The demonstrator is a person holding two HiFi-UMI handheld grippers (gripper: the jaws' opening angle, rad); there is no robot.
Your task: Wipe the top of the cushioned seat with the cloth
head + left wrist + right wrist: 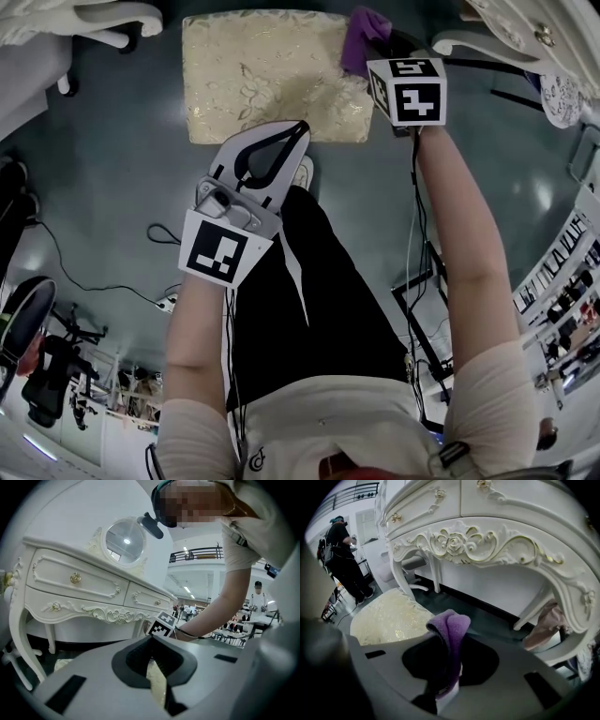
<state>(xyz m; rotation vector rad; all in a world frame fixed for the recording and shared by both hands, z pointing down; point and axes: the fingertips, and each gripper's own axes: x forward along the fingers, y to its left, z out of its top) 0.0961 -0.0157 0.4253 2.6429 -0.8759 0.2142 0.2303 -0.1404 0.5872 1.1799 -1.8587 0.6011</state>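
Here, I'm clamping the purple cloth (451, 629) tight in my right gripper (446, 670), holding it at the far right corner of the gold cushioned seat (262, 75), under the white dressing table (497, 545), while I'm keeping my left gripper (298, 133) closed on nothing, by the seat's near edge.

A white carved desk (79, 588) with gold knobs bears a round mirror (124, 541); pink fabric (546, 623) sits by one leg; the floor (103, 187) is dark teal.

Left claw (151, 640), jaws together and empty, faces a white dressing table (84, 592).
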